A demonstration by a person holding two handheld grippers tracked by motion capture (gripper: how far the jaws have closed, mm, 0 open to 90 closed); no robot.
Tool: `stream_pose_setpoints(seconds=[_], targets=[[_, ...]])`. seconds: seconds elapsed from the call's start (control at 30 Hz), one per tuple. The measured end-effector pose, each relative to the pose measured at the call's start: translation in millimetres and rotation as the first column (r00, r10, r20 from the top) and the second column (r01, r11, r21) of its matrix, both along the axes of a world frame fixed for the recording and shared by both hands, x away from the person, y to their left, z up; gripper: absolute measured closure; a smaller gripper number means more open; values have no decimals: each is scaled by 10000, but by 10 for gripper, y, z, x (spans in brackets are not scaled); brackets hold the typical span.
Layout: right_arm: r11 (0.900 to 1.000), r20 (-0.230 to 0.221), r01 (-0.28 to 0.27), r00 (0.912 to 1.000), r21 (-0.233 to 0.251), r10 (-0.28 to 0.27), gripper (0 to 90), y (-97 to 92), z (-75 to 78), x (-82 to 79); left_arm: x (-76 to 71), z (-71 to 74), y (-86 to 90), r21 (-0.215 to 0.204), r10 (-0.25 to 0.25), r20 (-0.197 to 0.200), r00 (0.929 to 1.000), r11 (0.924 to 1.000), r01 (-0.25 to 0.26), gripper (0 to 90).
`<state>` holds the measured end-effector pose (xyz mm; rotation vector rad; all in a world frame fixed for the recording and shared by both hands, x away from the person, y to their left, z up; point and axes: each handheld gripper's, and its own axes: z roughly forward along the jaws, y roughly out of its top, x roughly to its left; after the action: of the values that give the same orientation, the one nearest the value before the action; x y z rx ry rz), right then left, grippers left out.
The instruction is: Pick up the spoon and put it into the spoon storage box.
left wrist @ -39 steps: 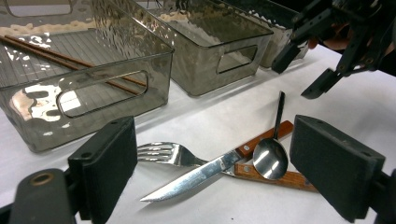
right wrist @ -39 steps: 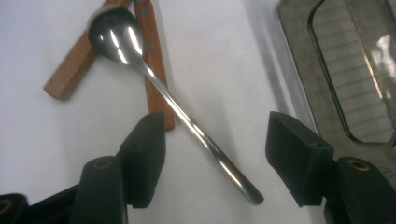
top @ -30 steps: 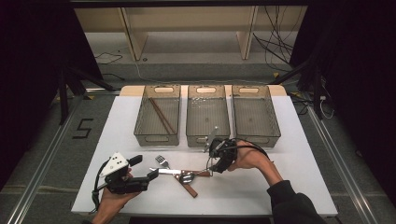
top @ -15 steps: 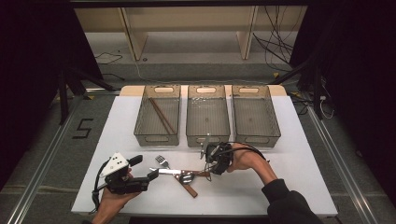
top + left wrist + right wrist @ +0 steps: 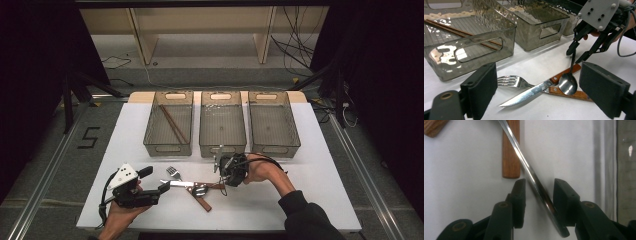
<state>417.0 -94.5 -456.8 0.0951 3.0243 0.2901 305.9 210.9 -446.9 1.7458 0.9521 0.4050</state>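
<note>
Three bins point(image 5: 222, 131) behind, knife point(image 5: 529, 93) and fork point(image 5: 510, 81) beside spoon point(image 5: 567, 83)

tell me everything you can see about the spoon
The spoon is shiny polished metal with an oval bowl and a thin handle. Its bowl rests on the crossed wooden-handled knives, and the handle tilts up to the right gripper, whose jaws have just been closing around its end; one pad looks to touch it, the other stands off. It lies on the white table.

Both grippers are black, the left gripper point(image 5: 164, 187) and right gripper point(image 5: 576, 55) each topped by a grey three-cornered plate with dark screws. Black cables trail. A dark sleeve point(image 5: 310, 220) covers the right arm.
</note>
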Motion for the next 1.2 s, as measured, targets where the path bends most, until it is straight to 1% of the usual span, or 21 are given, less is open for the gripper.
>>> stream_pose_setpoints(seconds=[0.03, 0.1, 0.17, 0.23, 0.27, 0.37, 0.4, 0.47, 0.5, 0.6, 0.67, 0.7, 0.77, 0.8, 0.83, 0.87, 0.9, 0.93, 1.07, 1.1, 1.2], targets=[[9998, -27, -69, 10000, 174, 70, 645, -5, -10, 18, 0, 0, 0, 7, -4, -9, 10000, 10000, 4, 146], [9998, -123, -102, 9999, 150, 103, 657, -8, -9, 28, 1, -1, 0, 11, -2, -6, 10000, 10000, 2, 146], [9997, -128, -168, 9998, 154, 170, 664, -7, -9, 32, 1, 0, 0, 7, -5, -5, 10000, 10000, 5, 146], [9998, -207, -111, 9997, 157, 114, 678, -4, -12, 28, 2, -1, -1, 13, -5, -8, 10000, 10000, 5, 146], [9999, -331, -114, 9994, 46, 116, 700, 1, -3, 29, 2, -1, -2, 18, -4, -7, 10000, 10000, 4, 146], [9997, -332, -232, 9992, 41, 234, 721, 4, -6, 27, 1, 0, -2, 18, -10, -2, 10000, 10000, 10, 146], [9997, -407, -223, 9989, -57, 221, 732, 6, 3, 22, 2, -1, -1, 15, -4, -2, 10000, 10000, 4, 146], [9997, -437, -213, 9988, -104, 209, 751, 12, 5, 7, 2, -1, 1, 14, -2, -5, 10000, 10000, 2, 146], [9994, -350, -341, 9988, -74, 338, 756, 14, 2, 9, 2, -1, 1, 15, -4, -3, 10000, 10000, 4, 146], [9990, -371, -423, 9984, -173, 416, 768, 24, 6, -4, 2, -1, 1, 13, -3, -3, 10000, 10000, 3, 146], [9981, -279, -575, 9980, -198, 569, 780, 35, 2, -15, 2, -1, 0, 18, -5, -3, 10000, 10000, 5, 146], [9969, -237, -754, 9969, -224, 749, 792, 40, -1, -28, 2, -1, 0, 15, -6, -2, 10000, 10000, 6, 146], [9966, -231, -778, 9967, -280, 772, 796, 43, 2, -36, 1, 0, 0, 9, -4, 0, 10000, 10000, 4, 146], [9951, -141, -953, 9954, -270, 949, 806, 47, -1, -44, 1, 0, 1, 13, -3, -2, 10000, 10000, 3, 146], [9951, -141, -953, 9954, -270, 949, 806, 47, -1, -44, 1, -1, 1, 14, -2, -3, 10000, 10000, 2, 146], [9942, -167, -1003, 9949, -386, 997, 812, 48, 7, -51, 1, 0, 0, 12, -3, -2, 10000, 10000, 3, 146], [9939, -120, -1053, 9944, -334, 1049, 820, 47, 1, -58, 1, 0, 0, 11, -8, -1, 10000, 10000, 8, 146], [9928, -170, -1101, 9939, -472, 1094, 828, 48, 11, -63, 1, 0, -1, 20, -12, 0, 10000, 10000, 12, 146], [9913, -178, -1222, 9924, -488, 1214, 836, 46, 15, -70, 2, -1, 0, 15, -5, -1, 10000, 10000, 5, 146], [9915, -161, -1240, 9922, -398, 1235, 838, 43, 8, -72, 3, -1, 1, 14, -2, -4, 10000, 10000, 2, 146], [9920, -199, -1195, 9927, -415, 1187, 840, 42, 15, -81, 3, -1, 1, 13, -6, -3, 10000, 10000, 6, 146]])
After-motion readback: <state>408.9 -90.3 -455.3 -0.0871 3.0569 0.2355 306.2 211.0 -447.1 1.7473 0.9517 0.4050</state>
